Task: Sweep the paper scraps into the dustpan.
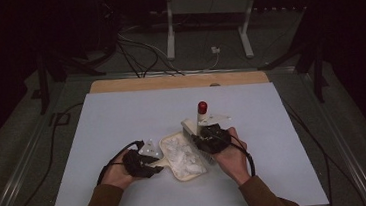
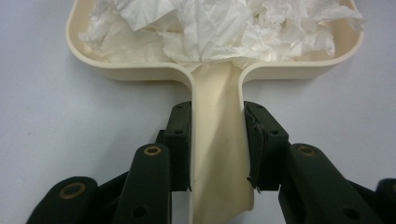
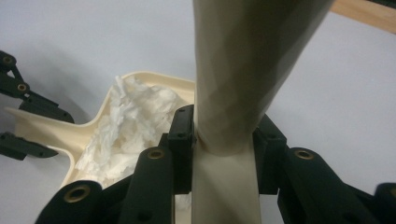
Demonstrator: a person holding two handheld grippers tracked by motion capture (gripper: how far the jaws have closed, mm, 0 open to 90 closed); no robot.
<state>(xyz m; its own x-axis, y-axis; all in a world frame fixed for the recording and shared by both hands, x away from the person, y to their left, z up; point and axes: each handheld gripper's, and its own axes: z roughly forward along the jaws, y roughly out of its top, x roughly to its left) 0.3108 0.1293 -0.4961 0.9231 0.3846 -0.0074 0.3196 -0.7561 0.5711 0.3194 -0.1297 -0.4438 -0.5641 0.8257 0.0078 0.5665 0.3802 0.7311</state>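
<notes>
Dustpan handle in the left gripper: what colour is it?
Cream, matching the plastic dustpan itself; the left gripper clamps its handle, clearest in the left gripper view.

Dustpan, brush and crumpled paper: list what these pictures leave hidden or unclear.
- Dustpan floor: left gripper view, covered by crumpled paper; far rim cut by the top edge.
- Brush: right gripper view, its handle runs off the top edge; high view, the right hand-held gripper covers most of it.
- Dustpan handle end: left gripper view, cut by the bottom edge, clamped by the left hand-held gripper.
</notes>
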